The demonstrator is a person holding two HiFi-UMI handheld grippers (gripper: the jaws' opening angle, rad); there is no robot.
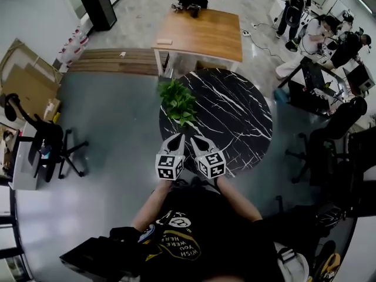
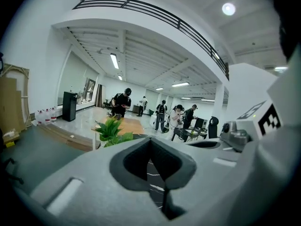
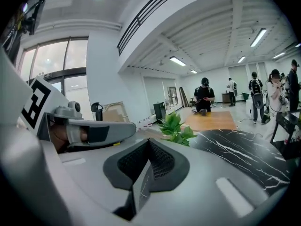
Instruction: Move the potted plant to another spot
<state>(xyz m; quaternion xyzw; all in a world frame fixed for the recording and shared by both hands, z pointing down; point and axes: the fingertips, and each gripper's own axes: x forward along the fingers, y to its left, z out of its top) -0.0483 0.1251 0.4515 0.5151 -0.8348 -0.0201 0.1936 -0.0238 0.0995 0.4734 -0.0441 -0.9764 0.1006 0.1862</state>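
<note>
1. I am looking into a wide hall with a grey floor. At its left edge flattened cardboard (image 1: 23,78) leans by the wall, and an office chair (image 1: 50,143) stands well apart from my work.
2. The potted plant (image 1: 178,101) sits untouched at the left rim of the round black marble table (image 1: 235,116). That puts it within easy reach from my side.
3. My left gripper (image 1: 177,137) hovers over the near rim, short of the plant, with its jaws pressed together on nothing.
4. My right gripper (image 1: 196,140) hangs just beside it, jaws likewise closed and empty. I read the paired pose as a ready stance: both point toward the plant, and the jaws must part before any grasp.
5. Beyond stands a wooden table (image 1: 202,34). At far right, people (image 1: 311,34) work at desks, well away from the plant.
</note>
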